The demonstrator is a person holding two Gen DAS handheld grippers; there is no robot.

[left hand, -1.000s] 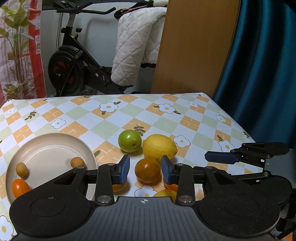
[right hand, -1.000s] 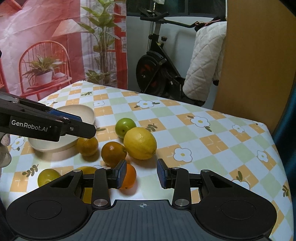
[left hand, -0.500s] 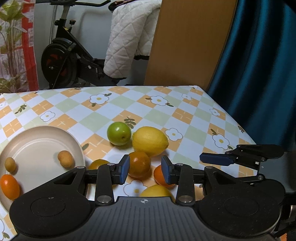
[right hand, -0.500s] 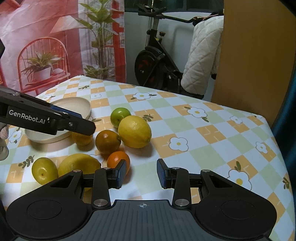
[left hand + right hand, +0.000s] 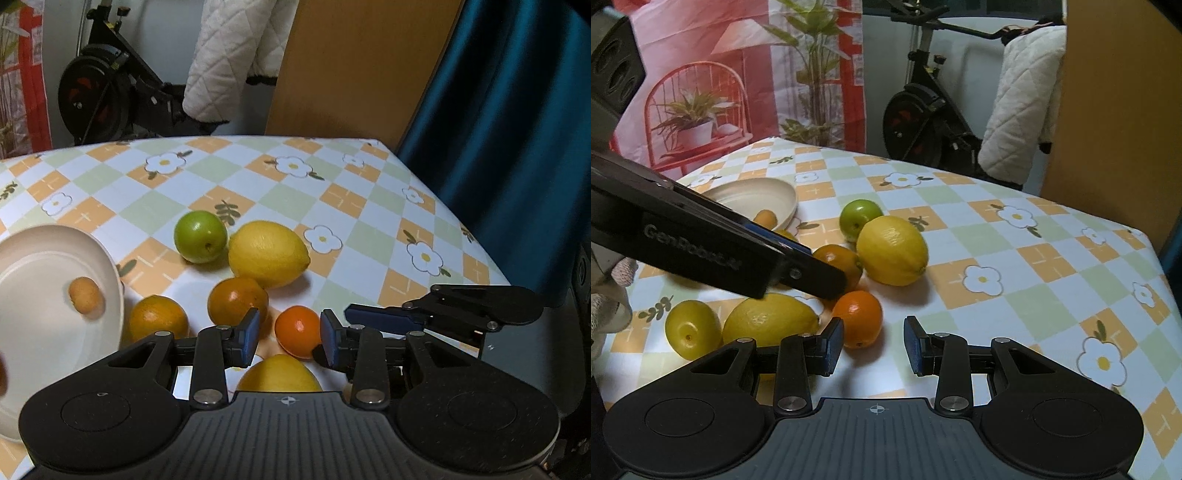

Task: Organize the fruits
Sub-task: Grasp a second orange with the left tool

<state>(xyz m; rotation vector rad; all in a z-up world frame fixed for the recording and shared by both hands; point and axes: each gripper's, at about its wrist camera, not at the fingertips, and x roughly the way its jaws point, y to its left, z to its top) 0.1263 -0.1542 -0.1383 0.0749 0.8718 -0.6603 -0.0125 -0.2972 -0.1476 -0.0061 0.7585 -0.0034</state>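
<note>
Several fruits lie together on the checked tablecloth: a green fruit [image 5: 200, 236], a large lemon [image 5: 267, 253], a dark orange [image 5: 237, 301], another orange [image 5: 159, 319], a small bright orange [image 5: 297, 332] and a second lemon [image 5: 279, 373]. My left gripper [image 5: 290, 339] hovers low over the small orange, which shows between its narrowly parted pads with a gap on the left. In the right wrist view its tip sits just behind that small orange [image 5: 857, 317]. My right gripper [image 5: 873, 345] is open and empty, close to the orange's right. A cream plate [image 5: 110, 269] holds a kumquat [image 5: 86, 301].
A yellow round fruit [image 5: 692, 328] and the second lemon [image 5: 770, 319] lie at the near left. The table's right edge [image 5: 1156, 251] drops off by a blue curtain. Behind the table stand an exercise bike [image 5: 923, 122] and a wooden panel [image 5: 354, 70].
My left gripper has moved down and to the right, from over the dark orange to over the small bright orange. The plate has slid towards the left edge of its view. The right gripper has barely shifted.
</note>
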